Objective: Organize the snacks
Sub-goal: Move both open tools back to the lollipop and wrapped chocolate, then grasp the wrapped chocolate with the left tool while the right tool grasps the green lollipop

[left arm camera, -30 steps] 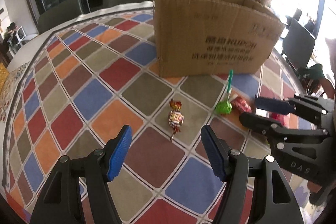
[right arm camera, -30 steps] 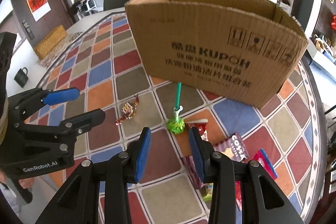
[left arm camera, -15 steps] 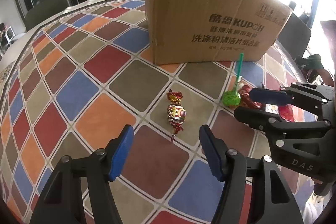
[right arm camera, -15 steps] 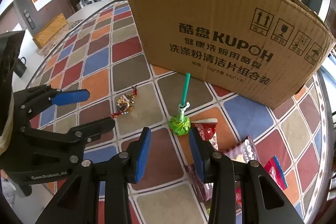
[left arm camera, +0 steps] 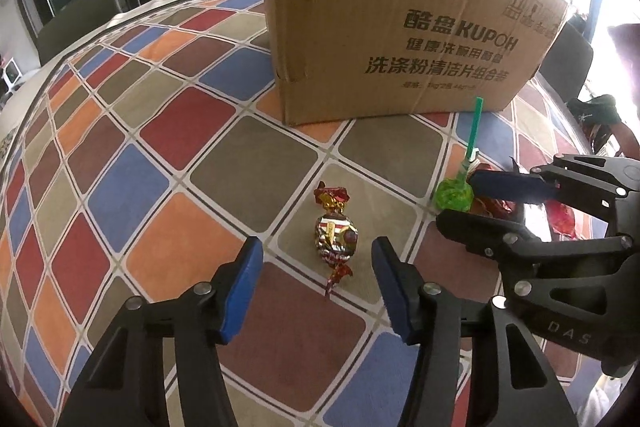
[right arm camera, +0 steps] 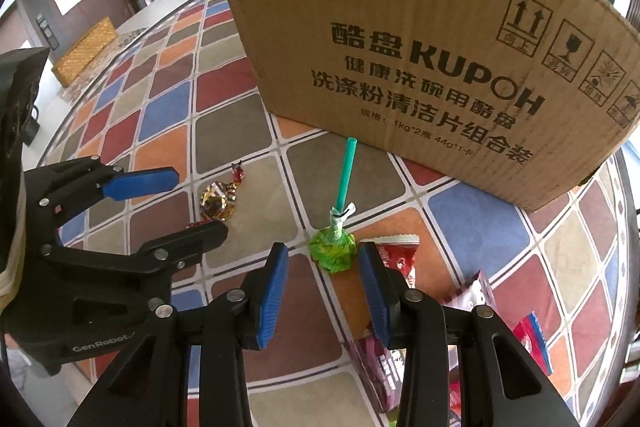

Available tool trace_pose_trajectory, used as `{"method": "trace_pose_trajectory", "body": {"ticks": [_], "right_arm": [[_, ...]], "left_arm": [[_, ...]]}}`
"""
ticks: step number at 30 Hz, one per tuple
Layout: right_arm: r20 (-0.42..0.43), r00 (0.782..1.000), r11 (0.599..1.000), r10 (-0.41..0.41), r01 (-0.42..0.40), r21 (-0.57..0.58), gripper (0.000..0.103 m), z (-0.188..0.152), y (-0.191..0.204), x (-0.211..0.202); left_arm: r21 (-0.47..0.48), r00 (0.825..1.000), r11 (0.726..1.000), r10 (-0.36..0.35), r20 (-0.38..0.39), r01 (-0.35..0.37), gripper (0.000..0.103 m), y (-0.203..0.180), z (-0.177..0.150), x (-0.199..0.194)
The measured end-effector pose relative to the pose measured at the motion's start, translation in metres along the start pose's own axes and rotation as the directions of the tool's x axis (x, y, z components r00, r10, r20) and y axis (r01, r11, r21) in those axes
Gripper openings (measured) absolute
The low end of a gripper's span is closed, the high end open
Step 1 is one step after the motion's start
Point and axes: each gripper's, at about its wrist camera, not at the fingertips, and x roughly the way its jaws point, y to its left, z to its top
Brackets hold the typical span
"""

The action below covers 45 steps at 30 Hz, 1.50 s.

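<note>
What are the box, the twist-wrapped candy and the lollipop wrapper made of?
Box: matte brown cardboard, fluted top edge, printed ink. Candy: shiny metallic foil, likely, with glints and crinkles. Lollipop: crinkled glossy green film, probably plastic; smooth teal stick, plastic or paper.

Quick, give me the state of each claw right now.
Left claw: open, jaws closing, foil-wrapped candy lies between them, not yet gripped.
Right claw: open, green lollipop just ahead of its tips, holding nothing.

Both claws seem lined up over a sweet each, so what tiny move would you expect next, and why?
Probably a short drop, then a squeeze. The left gripper is closing, with the foil-wrapped candy between its pads but untouched. The right gripper frames the green lollipop, also untouched. The cardboard box waits behind.
</note>
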Motion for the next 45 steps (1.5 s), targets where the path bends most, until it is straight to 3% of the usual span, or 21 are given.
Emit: {"method": "trace_pose_trajectory", "body": {"ticks": [4,11,14,17,30,39,45], "right_arm": [[0.000,1.000,1.000,0.003,-0.003,-0.002,0.038,0.001,0.001,0.002],[-0.007,1.000,1.000,0.005,-0.005,-0.002,0.038,0.000,-0.001,0.005],[-0.006,1.000,1.000,0.003,-0.003,0.001,0.029,0.000,-0.002,0.007],[-0.008,1.000,1.000,0.014,-0.014,0.014,0.027,-0.001,-0.005,0.009],[0.045,0.999,0.999,0.030,-0.032,0.038,0.027,-0.006,-0.008,-0.012],[0.134,0.990,0.998,0.033,-0.041,0.052,0.027,-0.004,-0.010,-0.049],[0.202,0.979,0.998,0.022,-0.035,0.058,0.027,0.001,-0.014,-0.080]], "left_arm": [[-0.011,1.000,1.000,-0.011,-0.006,0.011,0.050,0.002,0.003,0.005],[-0.003,1.000,1.000,-0.019,-0.013,0.019,0.035,0.000,0.004,0.010],[0.000,1.000,1.000,-0.014,-0.011,0.014,0.030,-0.001,0.005,0.011],[-0.003,1.000,1.000,-0.019,-0.013,0.019,0.023,0.000,0.006,0.011],[-0.020,0.999,1.000,-0.011,0.042,0.011,0.023,-0.008,0.004,-0.017],[-0.023,0.991,1.000,-0.016,0.135,0.019,0.023,-0.018,0.010,-0.062],[-0.024,0.976,0.999,-0.016,0.218,0.021,0.023,-0.026,0.022,-0.097]]}}
